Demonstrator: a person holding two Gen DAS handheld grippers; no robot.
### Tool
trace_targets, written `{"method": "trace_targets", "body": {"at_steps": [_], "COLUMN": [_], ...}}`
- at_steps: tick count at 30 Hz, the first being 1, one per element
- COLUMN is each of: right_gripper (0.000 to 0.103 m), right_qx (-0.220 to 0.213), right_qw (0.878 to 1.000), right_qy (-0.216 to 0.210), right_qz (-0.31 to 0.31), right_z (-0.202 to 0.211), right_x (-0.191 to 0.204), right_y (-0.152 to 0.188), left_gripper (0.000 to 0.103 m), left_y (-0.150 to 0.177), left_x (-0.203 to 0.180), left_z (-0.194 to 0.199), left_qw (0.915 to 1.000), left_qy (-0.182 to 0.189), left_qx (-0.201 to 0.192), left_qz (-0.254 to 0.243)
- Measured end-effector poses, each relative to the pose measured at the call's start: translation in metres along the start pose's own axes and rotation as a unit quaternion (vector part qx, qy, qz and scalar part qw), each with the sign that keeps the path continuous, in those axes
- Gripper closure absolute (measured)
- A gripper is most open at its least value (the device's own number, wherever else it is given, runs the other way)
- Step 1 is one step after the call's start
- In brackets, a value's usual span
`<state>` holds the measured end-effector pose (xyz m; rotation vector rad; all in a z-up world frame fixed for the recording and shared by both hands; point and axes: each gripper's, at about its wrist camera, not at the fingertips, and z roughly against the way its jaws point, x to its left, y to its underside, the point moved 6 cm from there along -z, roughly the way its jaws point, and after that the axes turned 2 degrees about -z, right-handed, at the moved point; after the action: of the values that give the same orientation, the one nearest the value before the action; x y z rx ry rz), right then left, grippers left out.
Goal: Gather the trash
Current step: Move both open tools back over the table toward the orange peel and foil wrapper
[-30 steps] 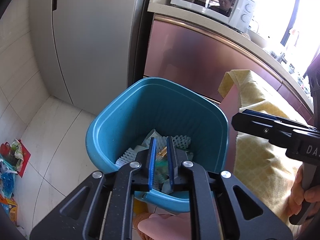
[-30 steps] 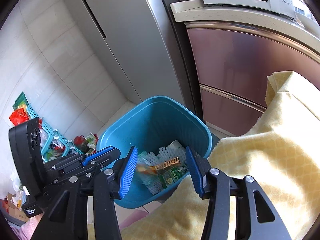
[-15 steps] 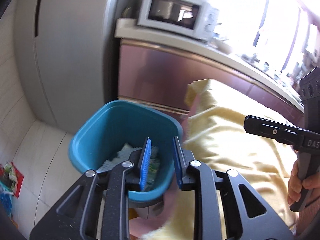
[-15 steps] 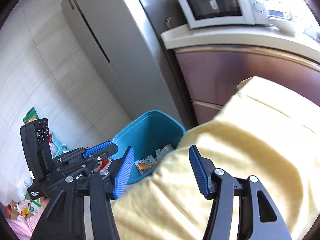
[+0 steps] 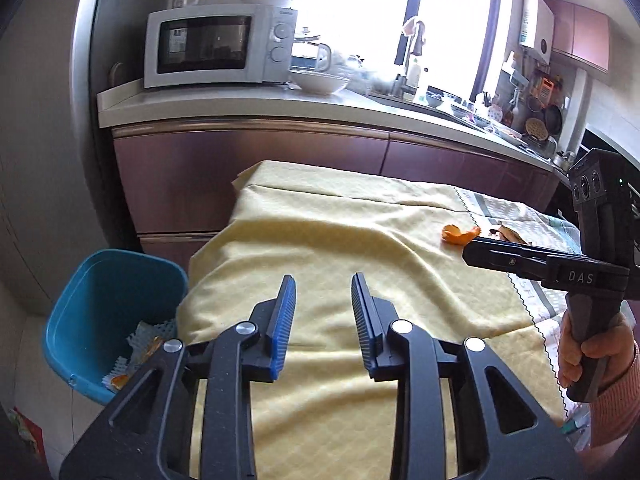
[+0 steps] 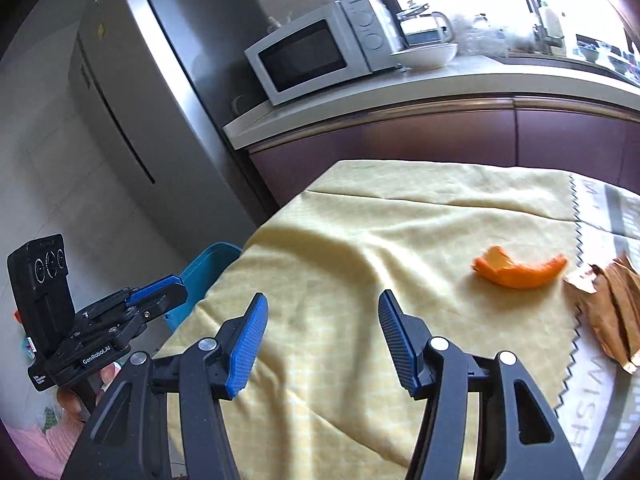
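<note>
Both tongs gape empty; only the right view shows brown paper clearly.

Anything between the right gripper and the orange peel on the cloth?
Nothing: in the right wrist view only bare yellow cloth lies between the open right gripper and the orange peel.

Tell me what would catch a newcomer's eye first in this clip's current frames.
Probably the orange peel lying alone on the yellow tablecloth, with a crumpled brown wrapper just right of it. Both the left gripper and right gripper hover open and empty over the cloth. The blue bin, already holding trash, stands at the table's left end.
</note>
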<state>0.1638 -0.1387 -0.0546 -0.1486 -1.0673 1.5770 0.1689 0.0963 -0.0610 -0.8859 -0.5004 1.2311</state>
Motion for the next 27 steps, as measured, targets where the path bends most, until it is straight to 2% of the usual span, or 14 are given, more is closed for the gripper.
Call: {"method": "trace_targets", "body": {"at_steps": [9, 17, 22, 27], "right_gripper": [0.048, 0.048, 0.048, 0.047], "right_qx": [-0.032, -0.065, -0.093, -0.101], "right_qw": [0.997, 0.991, 0.983, 0.976], "right_qy": [0.046, 0.088, 0.122, 0.147], "right_qz": [-0.050, -0.077, -0.101, -0.127], "right_z": [0.040, 0.073, 0.097, 0.109], "right_x": [-0.066, -0.114, -0.149, -0.181], "right_y": [0.012, 0.013, 0.010, 0.010], "left_gripper": [0.069, 0.066, 0.063, 0.060], "left_y": [-0.007, -0.020, -0.028, -0.035], "left_x": [-0.082, -0.118, -0.144, -0.171], "left_z": [-0.034, -0.076, -0.104, -0.135], "left_qw": [0.9981, 0.9949, 0.9918, 0.9872], "left_qy": [0.025, 0.044, 0.058, 0.076], "left_qx": [0.020, 0.045, 0.059, 0.076], "left_qz": [-0.052, -0.079, -0.098, -0.117]}}
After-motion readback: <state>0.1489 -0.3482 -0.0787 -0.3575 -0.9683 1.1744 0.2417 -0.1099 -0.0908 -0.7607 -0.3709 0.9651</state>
